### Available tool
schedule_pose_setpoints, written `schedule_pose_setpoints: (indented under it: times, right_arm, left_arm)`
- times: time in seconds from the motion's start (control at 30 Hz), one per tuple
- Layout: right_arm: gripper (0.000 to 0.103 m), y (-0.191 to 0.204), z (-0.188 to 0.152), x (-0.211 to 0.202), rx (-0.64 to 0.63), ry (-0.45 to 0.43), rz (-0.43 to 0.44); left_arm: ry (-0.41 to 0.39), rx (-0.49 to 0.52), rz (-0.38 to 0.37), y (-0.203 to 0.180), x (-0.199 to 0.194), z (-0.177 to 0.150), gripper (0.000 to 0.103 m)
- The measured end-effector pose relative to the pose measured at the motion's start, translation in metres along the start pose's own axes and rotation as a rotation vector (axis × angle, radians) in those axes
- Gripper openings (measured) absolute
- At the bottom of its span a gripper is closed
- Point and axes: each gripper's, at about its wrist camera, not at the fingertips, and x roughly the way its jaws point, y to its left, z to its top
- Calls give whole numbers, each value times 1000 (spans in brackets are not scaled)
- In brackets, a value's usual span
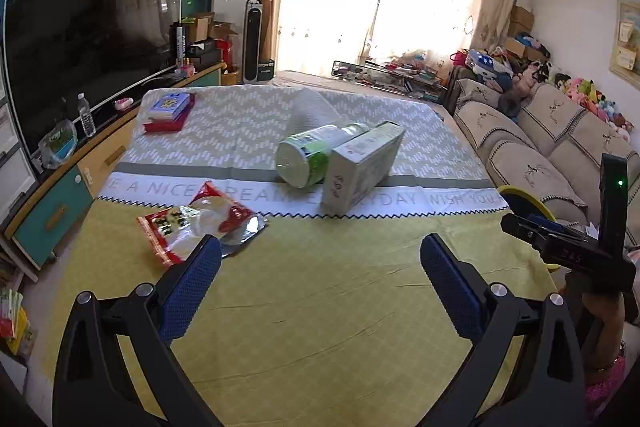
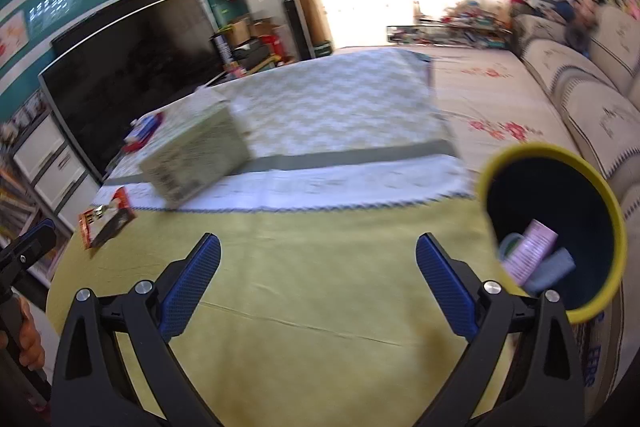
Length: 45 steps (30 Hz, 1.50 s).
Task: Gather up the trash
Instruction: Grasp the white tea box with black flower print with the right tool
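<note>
Right wrist view motion-blurred; box [image 2: 196, 151] print unreadable; bin [image 2: 554, 227] contents indistinct.

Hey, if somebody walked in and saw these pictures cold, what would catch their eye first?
Probably the trash on the cloth-covered table: a crinkled red and silver snack wrapper near the left edge, and a white and green cylindrical can lying on its side against a pale green cardboard box at the centre. Then the dark bin with a yellow rim off the table's right edge, already holding some litter.
</note>
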Motion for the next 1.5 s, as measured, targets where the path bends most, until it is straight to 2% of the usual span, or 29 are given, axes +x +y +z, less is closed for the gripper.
schedule_pose_setpoints:
  times: [0.1, 0.27, 0.37, 0.6, 0.7, 0.83, 1.07, 1.2, 1.3, 1.4, 1.5]
  right_arm:
    - [94, 44, 11, 17, -63, 6, 22]
    - [94, 103, 31, 57, -118, 30, 40]
    - [94, 122, 39, 81, -115, 56, 38]
    - [94, 151, 48, 117, -115, 82, -33]
    - [94, 148, 49, 126, -112, 93, -82]
    - [94, 132, 50, 129, -94, 103, -105]
    - [95, 90, 51, 109, -55, 96, -150]
    - [95, 63, 55, 94, -14, 60, -210]
    - [94, 48, 59, 93, 46, 54, -151]
    - [87, 37, 60, 104, 137, 113, -31]
    - [87, 44, 58, 111, 116, 127, -74]
  left_arm:
    - [2, -47, 0, 27, -4, -5, 98]
    - [6, -82, -14, 50, -7, -12, 98]
    - [6, -82, -27, 52, -7, -15, 98]
    - [24, -95, -55, 61, -1, -17, 98]
    - [24, -97, -59, 63, 0, -18, 98]
    - [34, -108, -66, 65, 4, -20, 98]
    - [55, -93, -85, 56, 14, -20, 98]
    - [59, -82, -97, 50, 16, -21, 98]
    - [63, -75, -103, 46, 17, -21, 98]
    - [68, -71, -109, 43, 18, -21, 98]
    - [67, -64, -112, 41, 17, -21, 98]
